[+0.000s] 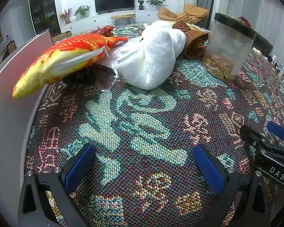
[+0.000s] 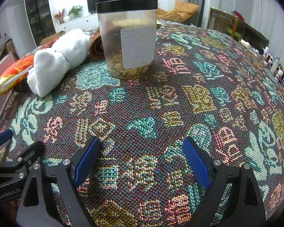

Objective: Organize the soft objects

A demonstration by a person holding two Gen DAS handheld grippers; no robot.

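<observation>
Where the left wrist camera looks out, the left gripper (image 1: pixel 143 168) stands with its blue pads spread wide and nothing between them, low over the woven tablecloth (image 1: pixel 142 117). White plush toy (image 1: pixel 151 54) lies ahead and slightly right of centre, well apart from the pads, its long axis running away from the camera and up to the right. Orange fish plush (image 1: pixel 66 58) lies ahead-left, overhanging a grey box (image 1: pixel 9 113), long axis slanting from near-left to far-right. Brown knitted roll (image 1: pixel 195 43) sits behind the white toy, beside the plastic jar (image 1: pixel 229 45).

From the right wrist camera, the right gripper (image 2: pixel 142 160) is equally wide open and empty. Here the jar (image 2: pixel 127 36) stands straight ahead, while the white toy (image 2: pixel 56 58) lies far to the left. By this reading the left gripper is the nearer and better aligned one.
</observation>
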